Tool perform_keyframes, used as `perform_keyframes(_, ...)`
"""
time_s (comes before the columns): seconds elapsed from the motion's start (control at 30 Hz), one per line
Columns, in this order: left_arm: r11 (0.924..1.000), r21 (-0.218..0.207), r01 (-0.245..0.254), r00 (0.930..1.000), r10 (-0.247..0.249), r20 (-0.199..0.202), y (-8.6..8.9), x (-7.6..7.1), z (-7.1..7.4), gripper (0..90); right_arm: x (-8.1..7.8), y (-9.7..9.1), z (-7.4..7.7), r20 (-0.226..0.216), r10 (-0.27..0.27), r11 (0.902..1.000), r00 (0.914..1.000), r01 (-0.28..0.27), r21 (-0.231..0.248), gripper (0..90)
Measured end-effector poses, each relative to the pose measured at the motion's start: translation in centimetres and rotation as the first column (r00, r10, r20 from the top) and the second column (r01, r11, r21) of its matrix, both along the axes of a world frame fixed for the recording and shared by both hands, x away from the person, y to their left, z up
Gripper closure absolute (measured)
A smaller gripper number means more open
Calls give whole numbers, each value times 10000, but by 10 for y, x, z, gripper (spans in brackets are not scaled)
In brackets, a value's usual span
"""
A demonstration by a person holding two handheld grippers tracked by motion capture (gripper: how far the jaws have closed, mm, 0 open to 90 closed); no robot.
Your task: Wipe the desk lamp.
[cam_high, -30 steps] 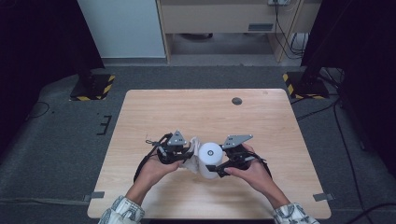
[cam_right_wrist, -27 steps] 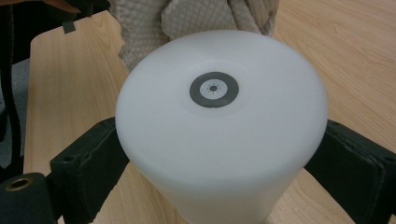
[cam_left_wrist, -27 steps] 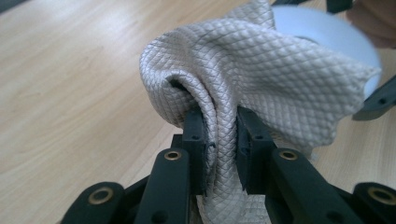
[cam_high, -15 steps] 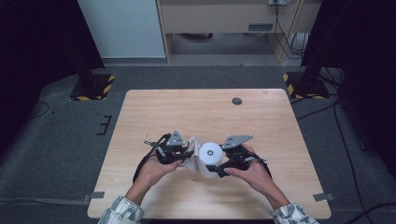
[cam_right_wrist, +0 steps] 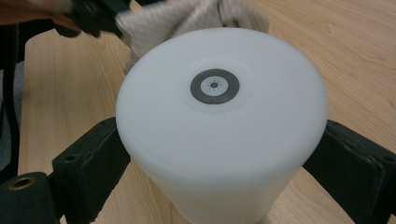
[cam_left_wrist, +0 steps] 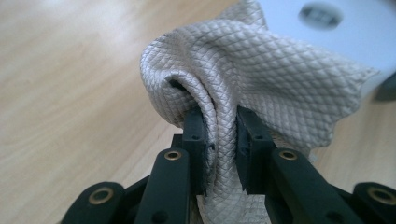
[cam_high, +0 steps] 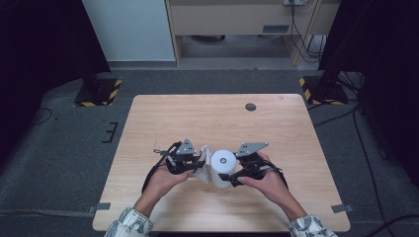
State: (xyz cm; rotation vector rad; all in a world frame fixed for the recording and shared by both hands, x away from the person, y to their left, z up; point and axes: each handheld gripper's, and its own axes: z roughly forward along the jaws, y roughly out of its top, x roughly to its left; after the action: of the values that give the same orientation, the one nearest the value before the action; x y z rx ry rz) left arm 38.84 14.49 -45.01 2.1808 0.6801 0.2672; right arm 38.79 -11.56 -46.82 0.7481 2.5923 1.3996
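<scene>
Still unmoved, the left gripper pinches the quilted grey cloth; the right gripper clamps the white cylinder, its dark ringed mark seen close.

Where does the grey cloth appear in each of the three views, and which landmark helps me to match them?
High view: the cloth lies just below centre, between the left gripper and the white cylinder.
Left gripper view: centre, pinched between the jaws.
Right gripper view: top edge, behind the cylinder.
Shared landmark: the cylinder's dark round mark.
</scene>
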Motion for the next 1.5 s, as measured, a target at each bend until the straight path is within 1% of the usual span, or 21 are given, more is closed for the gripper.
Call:
perform_keyframes(0.07,10000,-58,43,9999,-43,102,0,-2,4,753,0,0,0,9,-8,10000,10000,8,2,89)
perform_keyframes(0.13,10000,26,80,10000,-80,57,-2,-3,3,753,1,-1,0,7,-50,10000,10000,50,3,89)
perform_keyframes(0.23,9994,348,92,9999,-90,-59,-7,-1,-6,753,1,-2,0,-12,-77,10000,10000,77,-32,89)
perform_keyframes(0.37,9966,813,121,9994,-94,-338,-11,2,-22,754,1,-3,0,0,-101,9999,9999,101,-23,89)
perform_keyframes(0.47,9956,932,126,9991,-87,-426,-15,4,-29,753,1,-3,0,-8,-111,9999,9999,111,-36,89)
perform_keyframes(0.57,9953,942,201,9990,-163,-411,-16,4,-28,753,2,-5,0,24,-191,9998,9998,191,-33,87)
perform_keyframes(0.73,9982,540,269,9994,-256,-251,-14,-1,-16,753,5,-9,0,1,-409,9992,9992,409,-26,88)
perform_keyframes(0.87,9993,246,287,9995,-285,-98,-13,-4,-7,753,5,-10,0,-23,-478,9989,9989,478,-22,89)
perform_keyframes(0.97,9992,276,287,9995,-284,-119,-13,-4,-8,753,5,-10,0,-15,-479,9988,9989,479,-40,88)
perform_keyframes(1.13,9977,619,259,9989,-233,-417,-17,-1,-24,753,5,-10,0,2,-470,9989,9989,470,-58,87)
perform_keyframes(1.23,9955,886,326,9983,-281,-508,-19,1,-31,753,5,-10,0,-4,-475,9989,9989,474,-35,86)
perform_keyframes(1.3,9948,961,330,9981,-278,-555,-20,1,-33,753,5,-10,-1,-17,-468,9989,9989,468,-14,86)
perform_keyframes(1.37,9946,974,369,9981,-318,-532,-19,0,-31,753,5,-10,-1,-15,-482,9988,9988,482,-17,86)
perform_keyframes(1.43,9958,837,373,9984,-336,-450,-17,-2,-26,753,5,-10,-1,3,-484,9988,9988,484,-28,86)
perform_keyframes(1.5,9976,590,354,9990,-337,-305,-15,-5,-18,753,5,-10,-1,9,-481,9988,9988,481,-43,86)
